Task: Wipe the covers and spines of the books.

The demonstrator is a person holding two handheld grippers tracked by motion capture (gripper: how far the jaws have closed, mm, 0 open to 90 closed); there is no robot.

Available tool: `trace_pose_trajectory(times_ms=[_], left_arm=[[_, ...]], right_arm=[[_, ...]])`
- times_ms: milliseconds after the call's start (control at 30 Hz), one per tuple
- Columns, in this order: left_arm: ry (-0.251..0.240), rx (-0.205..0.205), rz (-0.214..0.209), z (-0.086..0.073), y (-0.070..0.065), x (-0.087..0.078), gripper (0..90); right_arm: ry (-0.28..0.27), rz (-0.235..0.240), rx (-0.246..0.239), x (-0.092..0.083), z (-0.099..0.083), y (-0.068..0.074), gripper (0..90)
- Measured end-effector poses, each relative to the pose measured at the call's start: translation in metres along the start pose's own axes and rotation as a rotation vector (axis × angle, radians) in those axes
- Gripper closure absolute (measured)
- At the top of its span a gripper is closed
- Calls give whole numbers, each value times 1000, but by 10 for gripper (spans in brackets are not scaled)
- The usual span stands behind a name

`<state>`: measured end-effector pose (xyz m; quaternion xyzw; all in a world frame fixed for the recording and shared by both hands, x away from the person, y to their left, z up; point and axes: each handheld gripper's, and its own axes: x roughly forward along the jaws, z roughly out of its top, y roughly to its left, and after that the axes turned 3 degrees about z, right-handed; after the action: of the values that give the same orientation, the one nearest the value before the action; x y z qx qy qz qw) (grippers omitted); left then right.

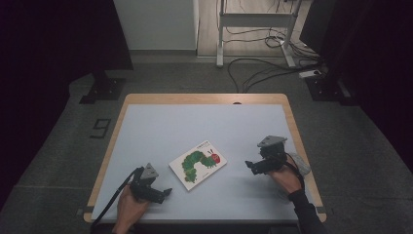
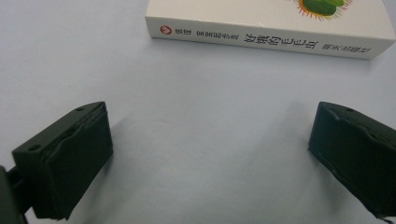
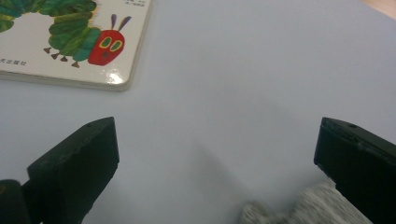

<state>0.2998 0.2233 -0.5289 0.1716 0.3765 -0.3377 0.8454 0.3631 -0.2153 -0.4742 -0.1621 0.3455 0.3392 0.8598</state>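
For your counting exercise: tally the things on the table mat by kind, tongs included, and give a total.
Books: 1, the caterpillar picture book
Tongs: 2, left tongs and right tongs, both open, neither touching the book
Grey cloth: 1, beside the right tongs
Total: 4

Left tool [image 1: 167,191] low, jaws wide apart, empty. Right tool [image 1: 249,164] likewise gaping, hand [image 1: 284,176] gripping behind.

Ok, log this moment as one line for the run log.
book: flat, closed, mid-table, untouched | left gripper: open, empty, facing spine | right gripper: open, empty, near cover corner | contact: none
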Motion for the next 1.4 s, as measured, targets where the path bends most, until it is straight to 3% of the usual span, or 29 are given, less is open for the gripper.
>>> trace_pose_trajectory(times_ms=[800, 1400], left_arm=[[-2, 80, -68, 23, -17, 19, 0], [-1, 87, -77, 32, -21, 27, 0]], right_arm=[[39, 131, -67, 59, 31, 30, 7], [60, 195, -86, 89, 46, 48, 13]])
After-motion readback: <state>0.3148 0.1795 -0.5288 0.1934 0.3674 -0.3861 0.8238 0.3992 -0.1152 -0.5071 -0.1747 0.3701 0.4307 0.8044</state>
